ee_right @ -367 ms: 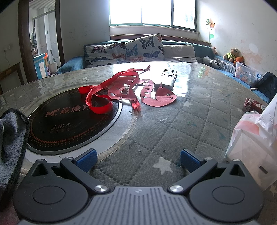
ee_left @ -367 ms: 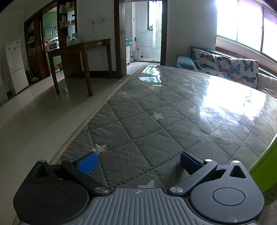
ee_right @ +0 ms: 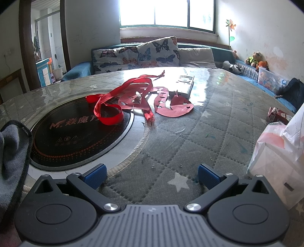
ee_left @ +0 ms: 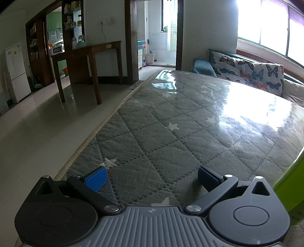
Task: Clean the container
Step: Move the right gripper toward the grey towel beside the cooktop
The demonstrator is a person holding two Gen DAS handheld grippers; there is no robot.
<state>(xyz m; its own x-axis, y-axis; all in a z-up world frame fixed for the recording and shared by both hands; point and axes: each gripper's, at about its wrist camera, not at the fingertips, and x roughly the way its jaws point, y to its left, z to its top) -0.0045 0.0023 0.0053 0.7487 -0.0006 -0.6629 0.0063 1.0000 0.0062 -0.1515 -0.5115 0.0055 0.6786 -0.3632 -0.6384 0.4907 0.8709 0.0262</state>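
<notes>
The green container (ee_left: 290, 182) sat at the table's (ee_left: 171, 117) edge, just right of my left gripper (ee_left: 152, 177). My 2 grippers, right gripper (ee_right: 152, 175) included, hovered level above that table, jaws apart, empty.

Light: bright daylight from the window (ee_right: 167, 13), washed out white
Glare: big shiny patch on the tabletop (ee_left: 247, 106)
Edges: bent, dark corners
Focus: sharp, no blur

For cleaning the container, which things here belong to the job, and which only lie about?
Likely for the job:
green container
grey cloth

Only lying about:
red ribbon
red paper cutouts
remote control
plastic bag
</notes>
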